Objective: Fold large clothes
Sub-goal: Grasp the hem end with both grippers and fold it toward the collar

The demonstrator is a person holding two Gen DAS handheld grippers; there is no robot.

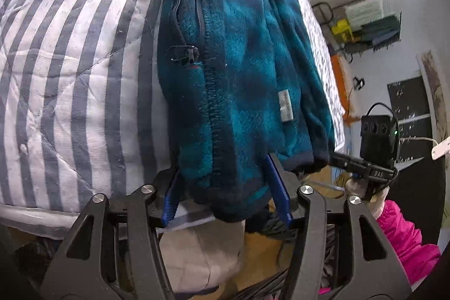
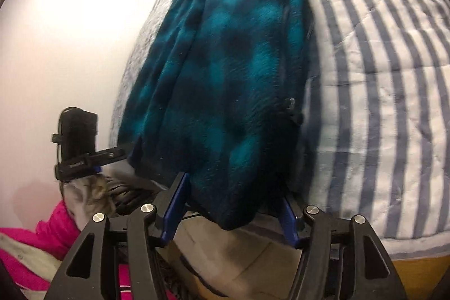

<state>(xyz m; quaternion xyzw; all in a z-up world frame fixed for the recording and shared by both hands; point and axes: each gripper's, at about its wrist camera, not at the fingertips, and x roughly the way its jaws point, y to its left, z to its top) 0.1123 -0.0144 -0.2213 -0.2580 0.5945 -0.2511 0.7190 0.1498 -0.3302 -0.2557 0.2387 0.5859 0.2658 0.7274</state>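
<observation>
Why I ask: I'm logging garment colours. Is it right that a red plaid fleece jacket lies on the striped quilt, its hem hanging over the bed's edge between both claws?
Not quite: the fleece jacket is teal and dark blue plaid, not red, as both wrist views show. It does lie on the striped quilt, hem over the edge between the left claw and right claw.

Ahead of both grippers, the teal fleece jacket (image 1: 239, 69) fills the way, its hem between their blue fingers (image 1: 277, 187); striped quilt (image 1: 70, 69) beyond; below, pink clothing (image 2: 56, 229) crowds the floor; open room lies right of the left gripper (image 1: 225, 196).
</observation>
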